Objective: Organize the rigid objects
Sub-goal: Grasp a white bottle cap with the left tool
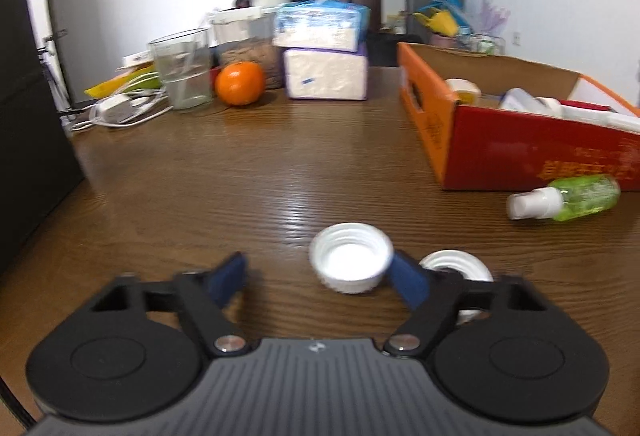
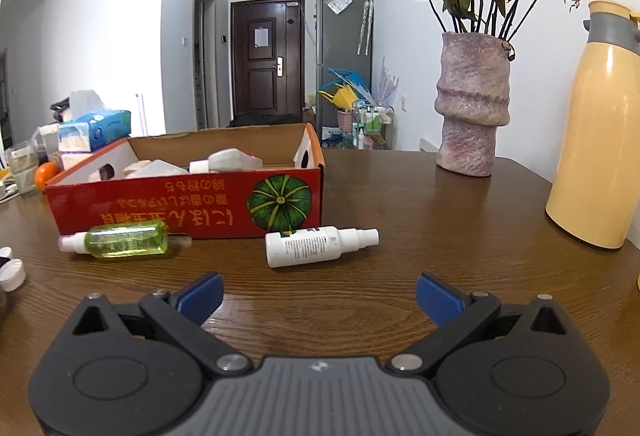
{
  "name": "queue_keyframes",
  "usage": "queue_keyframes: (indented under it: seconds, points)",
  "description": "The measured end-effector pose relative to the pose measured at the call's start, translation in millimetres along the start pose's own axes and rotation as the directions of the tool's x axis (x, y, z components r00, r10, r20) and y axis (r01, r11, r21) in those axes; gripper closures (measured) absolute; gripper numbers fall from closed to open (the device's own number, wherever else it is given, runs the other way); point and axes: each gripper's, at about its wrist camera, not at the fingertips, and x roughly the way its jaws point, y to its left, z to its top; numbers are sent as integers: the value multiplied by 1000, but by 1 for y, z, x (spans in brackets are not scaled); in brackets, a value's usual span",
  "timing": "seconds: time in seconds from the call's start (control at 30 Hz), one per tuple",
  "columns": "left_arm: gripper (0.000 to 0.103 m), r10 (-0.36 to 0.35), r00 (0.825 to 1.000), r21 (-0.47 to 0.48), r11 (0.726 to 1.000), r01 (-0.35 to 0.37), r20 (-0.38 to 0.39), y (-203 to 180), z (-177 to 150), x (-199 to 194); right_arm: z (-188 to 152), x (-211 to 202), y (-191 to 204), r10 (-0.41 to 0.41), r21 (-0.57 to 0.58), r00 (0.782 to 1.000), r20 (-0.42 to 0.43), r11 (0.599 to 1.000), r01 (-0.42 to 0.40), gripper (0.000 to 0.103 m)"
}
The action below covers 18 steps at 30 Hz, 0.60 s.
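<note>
On the wooden table an upturned white screw cap (image 1: 350,258) lies between the fingers of my left gripper (image 1: 320,274). The right blue pad (image 1: 408,284) is against the cap's rim and the left pad (image 1: 230,278) stands well apart from it, so the jaws are open. A second white cap (image 1: 456,268) lies partly hidden behind the right finger. A green spray bottle (image 1: 568,197) (image 2: 124,238) lies in front of the red cardboard box (image 1: 520,147) (image 2: 180,203), which holds several white items. My right gripper (image 2: 319,288) is open and holds nothing, just short of a lying white spray bottle (image 2: 316,246).
At the back left of the table stand a clear glass (image 1: 184,73), an orange (image 1: 240,81), stacked tissue packs (image 1: 324,47) and white cables (image 1: 120,111). A vase of dried roses (image 2: 472,107) and a yellow thermos (image 2: 596,139) stand at the right.
</note>
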Motion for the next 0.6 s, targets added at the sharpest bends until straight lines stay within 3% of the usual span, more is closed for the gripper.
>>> queue_keyframes:
  seconds: [0.07, 0.23, 0.6]
  points:
    - [61, -35, 999, 23, 999, 35, 6, -3, 1, -1, 1, 4, 1, 2, -1, 1000, -7, 1000, -2, 0]
    - [61, -24, 1000, 44, 999, 23, 16, -8, 3, -2, 5, 12, 1, 1, -9, 1000, -2, 1000, -1, 0]
    - [61, 1, 996, -32, 999, 1, 85, -2, 13, -22, 15, 35, -1, -1, -27, 1000, -18, 1000, 0, 0]
